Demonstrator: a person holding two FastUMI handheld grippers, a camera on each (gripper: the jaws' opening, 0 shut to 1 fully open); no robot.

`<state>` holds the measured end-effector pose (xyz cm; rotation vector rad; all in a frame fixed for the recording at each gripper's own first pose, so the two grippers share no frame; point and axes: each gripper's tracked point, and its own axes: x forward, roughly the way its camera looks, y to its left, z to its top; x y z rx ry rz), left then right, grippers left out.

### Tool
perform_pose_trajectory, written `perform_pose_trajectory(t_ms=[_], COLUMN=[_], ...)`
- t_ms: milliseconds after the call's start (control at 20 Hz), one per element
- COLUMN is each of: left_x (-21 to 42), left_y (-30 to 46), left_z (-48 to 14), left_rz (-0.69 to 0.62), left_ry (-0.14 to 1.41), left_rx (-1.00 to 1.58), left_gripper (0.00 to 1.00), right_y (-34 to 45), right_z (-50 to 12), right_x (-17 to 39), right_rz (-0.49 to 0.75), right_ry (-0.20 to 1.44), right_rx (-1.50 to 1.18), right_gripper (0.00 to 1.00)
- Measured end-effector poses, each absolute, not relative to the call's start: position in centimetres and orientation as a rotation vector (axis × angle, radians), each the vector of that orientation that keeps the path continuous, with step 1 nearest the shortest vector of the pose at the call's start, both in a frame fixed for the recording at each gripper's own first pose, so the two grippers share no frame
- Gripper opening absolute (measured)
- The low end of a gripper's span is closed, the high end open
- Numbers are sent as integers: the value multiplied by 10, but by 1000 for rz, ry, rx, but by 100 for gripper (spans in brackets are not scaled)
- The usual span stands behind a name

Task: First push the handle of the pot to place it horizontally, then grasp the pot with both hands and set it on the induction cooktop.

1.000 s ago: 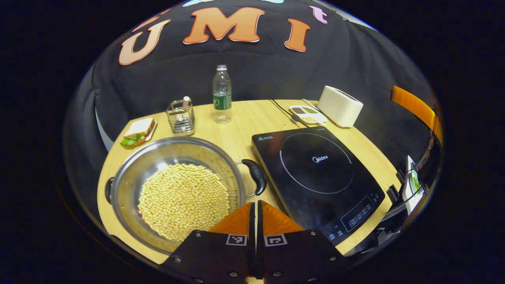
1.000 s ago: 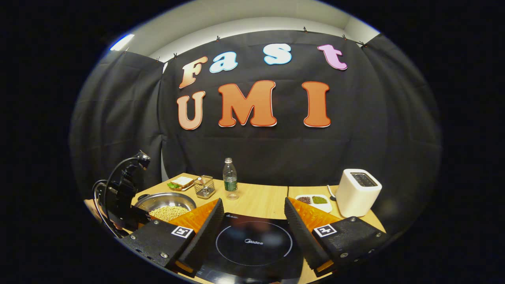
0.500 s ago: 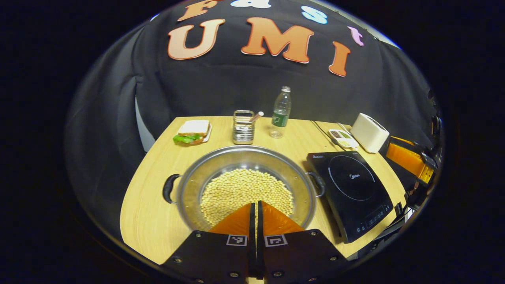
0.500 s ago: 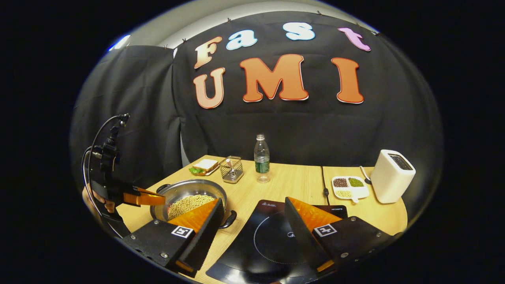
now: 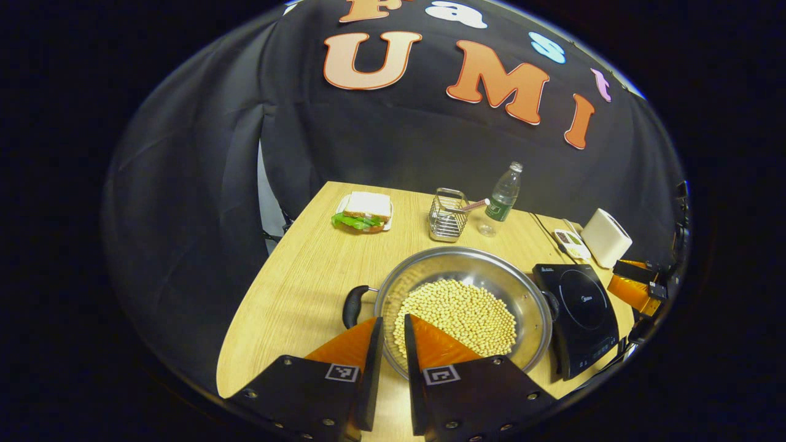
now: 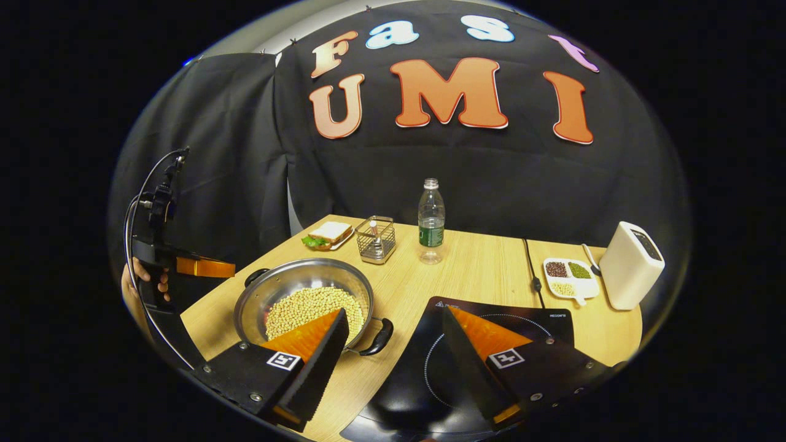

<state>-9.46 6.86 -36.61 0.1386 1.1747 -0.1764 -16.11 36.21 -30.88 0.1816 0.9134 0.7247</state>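
Steel pot (image 6: 304,301) full of beans sits left of the cooktop (image 6: 491,356) on the tabletop (image 6: 485,276); likely heavy, so take its 2 handles; left tool (image 5: 393,331) slightly apart, right tool (image 6: 396,334) wide apart.

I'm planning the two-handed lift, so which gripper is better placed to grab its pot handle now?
Probably the right gripper: its jaws are wide open and the near pot handle lies just beside them. The left gripper has jaws barely parted.
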Motion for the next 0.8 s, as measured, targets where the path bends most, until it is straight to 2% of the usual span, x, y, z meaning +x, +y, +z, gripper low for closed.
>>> perform_pose_trajectory(t_ms=[50, 150, 250, 300, 400, 800], left_x=[-96, -91, -86, -82, -76, -72], left_y=[68, 72, 79, 83, 90, 108], left_z=[-370, -376, -383, -386, -396, -431], left_rz=[-192, -217, -227, -228, -229, -219], left_ry=[1186, 1187, 1187, 1184, 1189, 1205], left_rx=[137, 141, 173, 195, 236, 323], left_gripper=[27, 53, 74, 74, 90, 91], right_y=[366, 378, 389, 394, 404, 429], right_z=[-313, -321, -330, -333, -342, -378], right_x=[-164, -168, -172, -173, -178, -194], right_rz=[729, 737, 741, 743, 741, 681], right_ry=[932, 965, 994, 1007, 1036, 1170], right_rx=[180, 164, 148, 144, 131, 111], right_gripper=[96, 96, 96, 96, 96, 95])
